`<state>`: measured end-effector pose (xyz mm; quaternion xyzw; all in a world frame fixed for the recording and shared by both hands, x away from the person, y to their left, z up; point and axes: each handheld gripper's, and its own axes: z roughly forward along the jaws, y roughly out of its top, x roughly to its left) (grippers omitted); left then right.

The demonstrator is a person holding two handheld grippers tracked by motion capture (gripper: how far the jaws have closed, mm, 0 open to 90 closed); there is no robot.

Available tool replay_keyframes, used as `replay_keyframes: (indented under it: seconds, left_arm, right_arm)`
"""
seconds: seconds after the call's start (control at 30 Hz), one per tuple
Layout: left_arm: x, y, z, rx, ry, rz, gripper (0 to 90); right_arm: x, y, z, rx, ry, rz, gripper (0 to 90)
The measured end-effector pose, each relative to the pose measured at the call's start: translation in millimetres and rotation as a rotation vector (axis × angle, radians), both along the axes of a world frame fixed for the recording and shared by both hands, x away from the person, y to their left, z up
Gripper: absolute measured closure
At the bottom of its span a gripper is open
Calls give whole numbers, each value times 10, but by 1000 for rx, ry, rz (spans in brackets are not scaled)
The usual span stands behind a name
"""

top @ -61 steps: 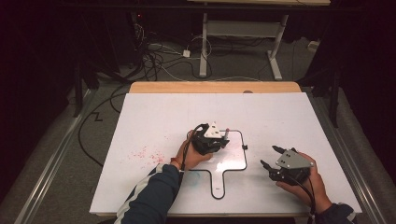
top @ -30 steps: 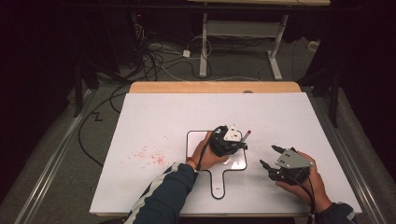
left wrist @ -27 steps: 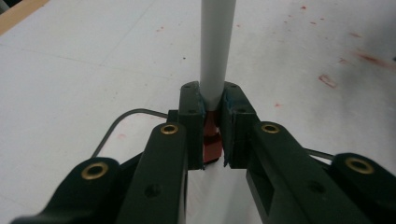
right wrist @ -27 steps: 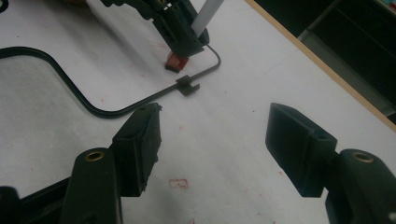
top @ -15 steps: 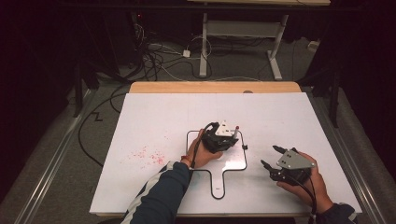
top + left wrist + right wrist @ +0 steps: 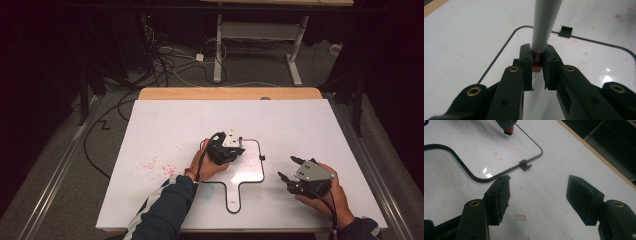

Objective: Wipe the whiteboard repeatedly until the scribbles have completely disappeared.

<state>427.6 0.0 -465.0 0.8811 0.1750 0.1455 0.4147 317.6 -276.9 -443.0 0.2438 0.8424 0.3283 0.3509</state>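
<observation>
— Clamping what, L gripper (image 6: pixel 231 150)?
— Grey marker (image 6: pixel 545 27) w/ red tip, pinched between the jaws, standing over the small paddle-shaped whiteboard (image 6: pixel 247 172), near its upper left corner.
— R gripper (image 6: pixel 292 170)?
— Jaws spread wide, nothing between them; held low over the white table (image 6: pixel 165 130), just right of the board & its black edge clip (image 6: pixel 525 165).
— Table surface?
— Red smudges (image 6: pixel 155 165) left of the board.

Glossy white board (image 6: pixel 170 135); matt grey marker (image 6: pixel 546 22); wooden table edge (image 6: pixel 230 93).
</observation>
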Motion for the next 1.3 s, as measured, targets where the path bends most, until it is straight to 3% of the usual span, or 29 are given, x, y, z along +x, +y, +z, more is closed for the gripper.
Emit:
replay_keyframes:
  seconds: [0.2,0.5,0.7,0.77,1.03,1.13,1.23,1.3]
  left_arm:
    - [4,-53,73,-34,18,-18,777]
    - [-33,-247,54,30,21,-61,777]
    - [-59,-423,20,46,26,-96,777]
    - [-61,-489,-10,73,17,-104,777]
    - [82,-457,-34,63,5,-41,777]
    - [162,-385,-37,48,30,-4,777]
    - [140,-380,-36,33,61,-15,777]
    - [58,-431,-35,40,54,-56,777]
  right_arm:
    - [-3,-14,1,-1,0,1,364]
    - [-6,14,-3,-2,1,8,364]
    - [-4,3,-2,-2,3,7,364]
    - [-4,0,-4,-3,3,8,364]
    - [-4,-7,-3,-6,2,7,364]
    - [-5,-6,-3,-8,-1,9,364]
    - [-4,-8,-2,-8,0,9,364]
    - [-4,-10,-1,-6,1,7,364]
